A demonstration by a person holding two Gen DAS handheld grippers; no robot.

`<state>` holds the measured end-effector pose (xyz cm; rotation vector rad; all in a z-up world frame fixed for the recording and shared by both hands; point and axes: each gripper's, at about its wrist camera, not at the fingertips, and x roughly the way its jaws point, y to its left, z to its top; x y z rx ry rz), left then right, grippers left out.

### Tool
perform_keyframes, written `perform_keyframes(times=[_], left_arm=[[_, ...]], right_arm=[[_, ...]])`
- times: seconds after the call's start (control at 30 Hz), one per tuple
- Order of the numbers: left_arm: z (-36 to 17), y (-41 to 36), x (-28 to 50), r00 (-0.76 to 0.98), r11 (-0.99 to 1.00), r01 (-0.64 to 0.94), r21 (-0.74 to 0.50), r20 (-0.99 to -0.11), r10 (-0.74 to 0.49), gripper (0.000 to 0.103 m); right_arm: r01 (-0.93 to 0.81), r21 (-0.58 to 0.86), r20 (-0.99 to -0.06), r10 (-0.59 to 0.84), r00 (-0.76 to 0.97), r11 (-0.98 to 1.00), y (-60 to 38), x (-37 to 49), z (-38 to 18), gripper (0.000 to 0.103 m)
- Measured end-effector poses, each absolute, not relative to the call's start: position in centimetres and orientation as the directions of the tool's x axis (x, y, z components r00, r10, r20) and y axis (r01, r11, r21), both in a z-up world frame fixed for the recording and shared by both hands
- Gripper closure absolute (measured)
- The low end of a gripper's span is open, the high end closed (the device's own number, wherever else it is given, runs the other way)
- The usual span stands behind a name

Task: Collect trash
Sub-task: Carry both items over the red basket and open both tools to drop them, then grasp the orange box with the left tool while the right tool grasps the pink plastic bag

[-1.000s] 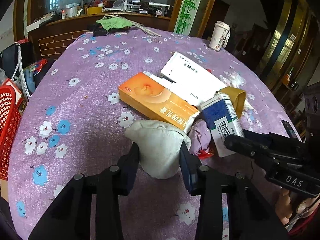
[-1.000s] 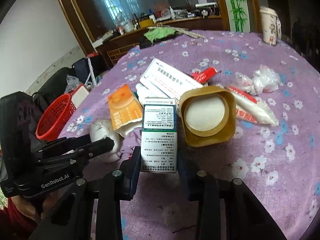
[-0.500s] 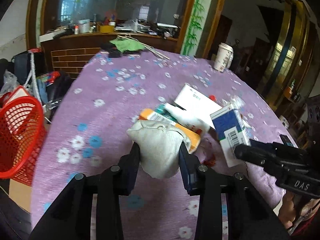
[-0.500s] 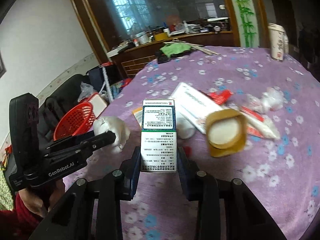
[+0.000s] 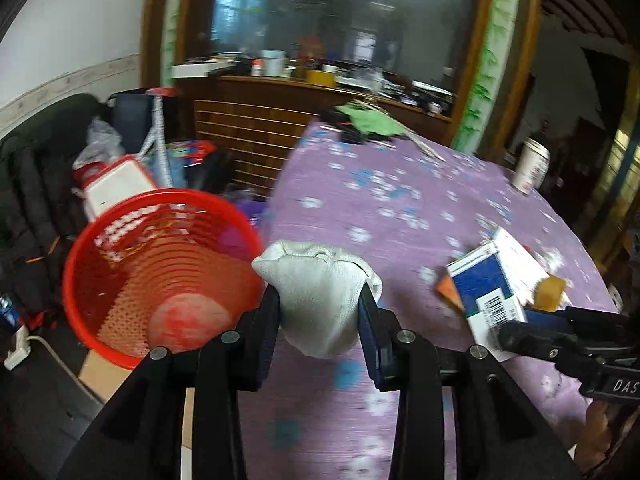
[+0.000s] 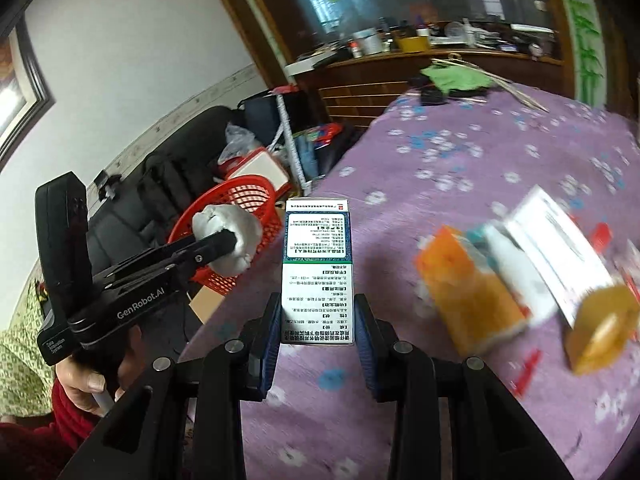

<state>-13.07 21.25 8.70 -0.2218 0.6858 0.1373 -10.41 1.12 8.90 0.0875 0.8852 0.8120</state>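
Observation:
My left gripper is shut on a crumpled white cloth wad and holds it in the air at the table's left edge, just right of the red mesh basket. My right gripper is shut on a blue and white medicine box, held upright above the purple flowered tablecloth. The box also shows in the left wrist view, and the wad and basket show in the right wrist view.
An orange box, a white box and a yellow tape roll lie on the table at the right. A paper cup stands at the far edge. Bags and clutter sit on the floor behind the basket.
Both grippers have swung left with their loads, away from the pile of trash and toward the red basket. The basket now fills the left of the left wrist view.

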Motion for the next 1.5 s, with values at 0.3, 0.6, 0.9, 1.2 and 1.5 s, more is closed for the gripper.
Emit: perform_keyframes(times=[0.3, 0.6, 0.9, 1.2, 1.5], left_arm=[[8.7, 29.3, -13.5, 0.745, 0.933, -0.325, -0.153, -0.650, 0.153, 0.067], [7.4, 34.2, -13.0, 0.711, 0.910, -0.389, -0.144, -0.675, 0.197, 0.067], [7.1, 35.1, -12.7, 0.699, 0.890, -0.433, -0.144, -0.677, 0.231, 0.039], [8.4, 27.2, -13.5, 0.778, 0.935, -0.310, -0.170, -0.611, 0.147, 0.029], [6.5, 15.2, -10.7, 0.745, 0.980, -0.051, -0.190, -0.661, -0.089, 0.028]], right_arm=[[-0.656, 0.400, -0.666, 0.695, 0.271, 0.640, 8.9, -8.1, 10.4, 0.066], [-0.684, 0.415, -0.686, 0.700, 0.197, 0.600, 17.3, -5.8, 9.8, 0.066], [-0.683, 0.371, -0.689, 0.680, 0.252, 0.629, 19.4, -4.7, 8.7, 0.062], [-0.631, 0.321, -0.656, 0.647, 0.390, 0.706, 9.2, -8.5, 10.1, 0.062], [-0.427, 0.338, -0.657, 0.535, 0.531, 0.839, -5.8, -11.0, 7.8, 0.061]])
